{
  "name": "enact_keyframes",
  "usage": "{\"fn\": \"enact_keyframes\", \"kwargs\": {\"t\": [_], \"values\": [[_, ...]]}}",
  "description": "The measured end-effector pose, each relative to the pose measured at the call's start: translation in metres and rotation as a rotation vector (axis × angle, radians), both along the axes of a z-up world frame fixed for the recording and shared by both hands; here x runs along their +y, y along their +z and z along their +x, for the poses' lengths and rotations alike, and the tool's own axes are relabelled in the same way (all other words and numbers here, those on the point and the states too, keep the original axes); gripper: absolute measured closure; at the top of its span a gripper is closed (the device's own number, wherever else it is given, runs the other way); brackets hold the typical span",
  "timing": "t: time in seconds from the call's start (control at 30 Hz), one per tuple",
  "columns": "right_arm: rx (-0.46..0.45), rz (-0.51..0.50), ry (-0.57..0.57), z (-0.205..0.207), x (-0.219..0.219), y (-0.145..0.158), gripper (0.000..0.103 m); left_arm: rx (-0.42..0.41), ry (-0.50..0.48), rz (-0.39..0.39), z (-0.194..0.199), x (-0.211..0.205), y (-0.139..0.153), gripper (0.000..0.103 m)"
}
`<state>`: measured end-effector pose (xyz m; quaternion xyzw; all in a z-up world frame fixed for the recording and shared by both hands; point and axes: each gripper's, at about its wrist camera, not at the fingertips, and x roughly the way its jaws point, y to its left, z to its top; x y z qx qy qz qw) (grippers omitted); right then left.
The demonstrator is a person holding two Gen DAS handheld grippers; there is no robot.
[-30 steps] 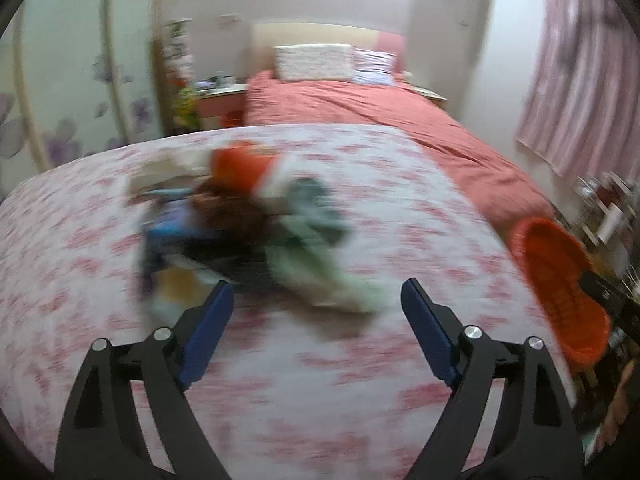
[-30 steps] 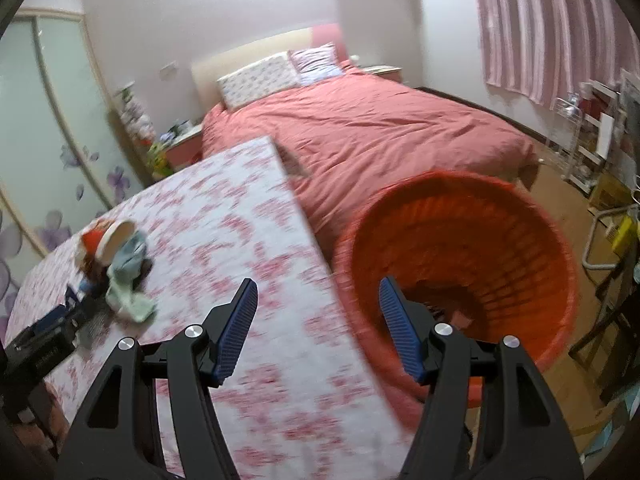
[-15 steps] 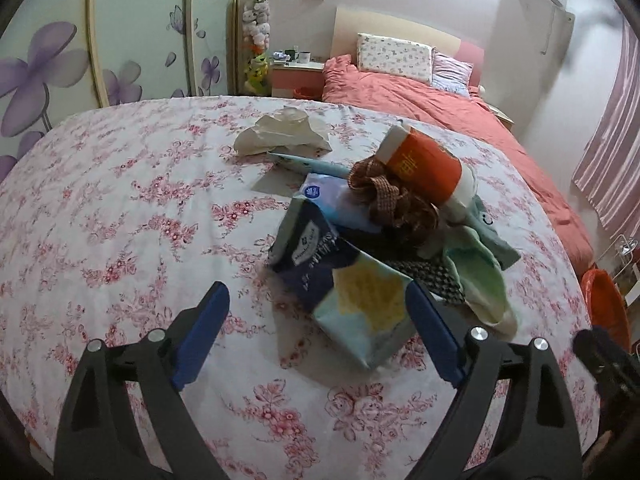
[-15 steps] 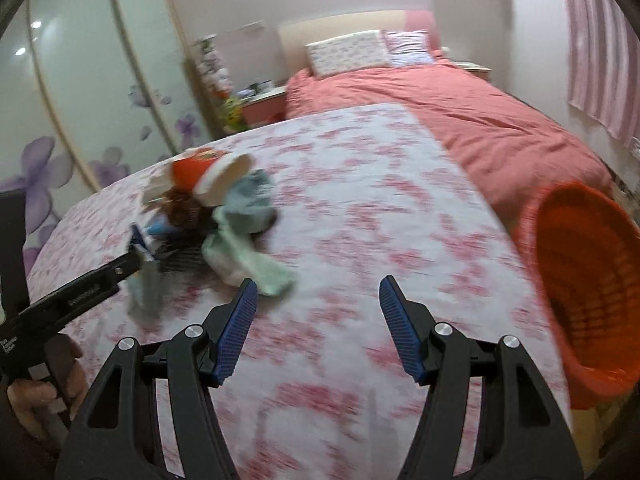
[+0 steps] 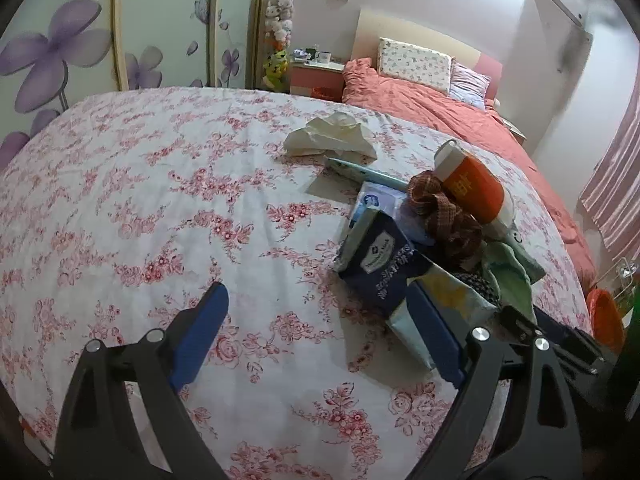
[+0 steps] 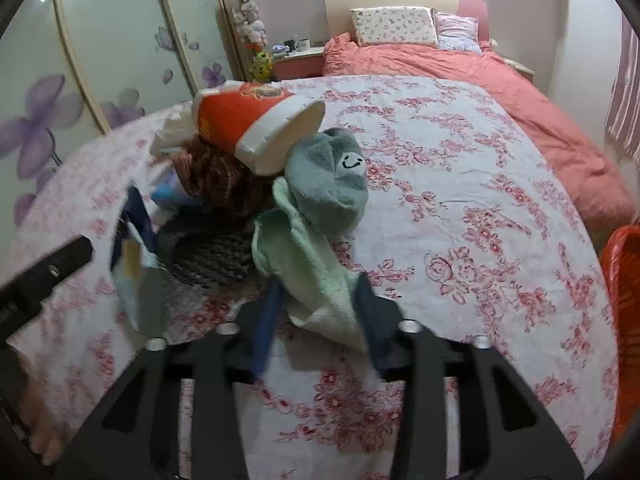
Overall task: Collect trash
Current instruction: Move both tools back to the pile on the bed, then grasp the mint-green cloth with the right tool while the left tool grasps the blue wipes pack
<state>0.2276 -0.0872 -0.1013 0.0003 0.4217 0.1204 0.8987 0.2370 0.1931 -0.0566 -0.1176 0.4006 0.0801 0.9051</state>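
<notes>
Left wrist: wide-apart left tongs (image 5: 320, 332) over bare floral cloth (image 5: 160, 200).

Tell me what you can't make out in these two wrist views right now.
- Orange basket: cut off by the right edge, contents unseen.
- Dark knit item, right wrist view: buried under the green cloth.
- Nightstand items: too small.
- Right gripper: blurred; grip on cloth uncertain.

My orange basket (image 6: 624, 312) cut off at the right edge, my hand (image 6: 40, 436) clipped at the lower left corner, packet (image 6: 134, 276) by my other tongs smeared with blur, bedside mugs (image 5: 320, 55) too small to read
</notes>
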Motion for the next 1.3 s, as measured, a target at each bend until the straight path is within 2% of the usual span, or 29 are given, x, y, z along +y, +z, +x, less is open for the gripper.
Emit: {"fn": "enact_keyframes", "kwargs": {"t": [0.07, 0.13, 0.27, 0.43, 0.53, 0.8, 0.87, 1.0, 1.07, 1.17, 1.3], "values": [[0.005, 0.003, 0.011, -0.004, -0.003, 0.0, 0.093, 0.004, -0.005, -0.025, 0.003, 0.0, -0.001, 0.014], [0.01, 0.011, 0.007, -0.011, -0.009, 0.002, 0.095, 0.009, -0.016, -0.04, 0.007, -0.005, -0.002, 0.014], [-0.004, -0.007, -0.016, -0.023, -0.022, 0.005, 0.095, 0.016, -0.054, -0.058, 0.014, -0.024, -0.003, 0.011], [-0.002, 0.004, -0.044, -0.029, -0.038, 0.006, 0.095, 0.046, -0.051, -0.007, 0.026, -0.043, -0.006, 0.01], [-0.002, 0.005, -0.054, -0.029, -0.045, 0.006, 0.095, 0.051, -0.027, -0.026, 0.029, -0.039, -0.007, 0.01], [0.003, 0.018, -0.072, -0.031, -0.05, 0.002, 0.095, 0.076, -0.014, 0.027, 0.015, -0.018, -0.021, 0.01], [0.003, 0.02, -0.075, -0.031, -0.053, 0.001, 0.095, 0.068, -0.001, -0.001, 0.013, -0.009, -0.021, 0.01], [0.005, 0.023, -0.078, -0.031, -0.055, 0.0, 0.095, 0.042, -0.001, -0.149, 0.013, -0.002, -0.014, 0.01], [0.006, 0.023, -0.079, -0.031, -0.055, 0.0, 0.095, 0.036, -0.002, -0.181, 0.015, -0.004, -0.011, 0.01], [0.007, 0.026, -0.081, -0.031, -0.056, -0.001, 0.095, 0.046, -0.003, -0.166, 0.024, -0.014, -0.009, 0.009], [0.008, 0.025, -0.081, -0.031, -0.056, -0.002, 0.095, 0.087, -0.02, -0.096, 0.031, -0.027, -0.017, 0.01]]}}
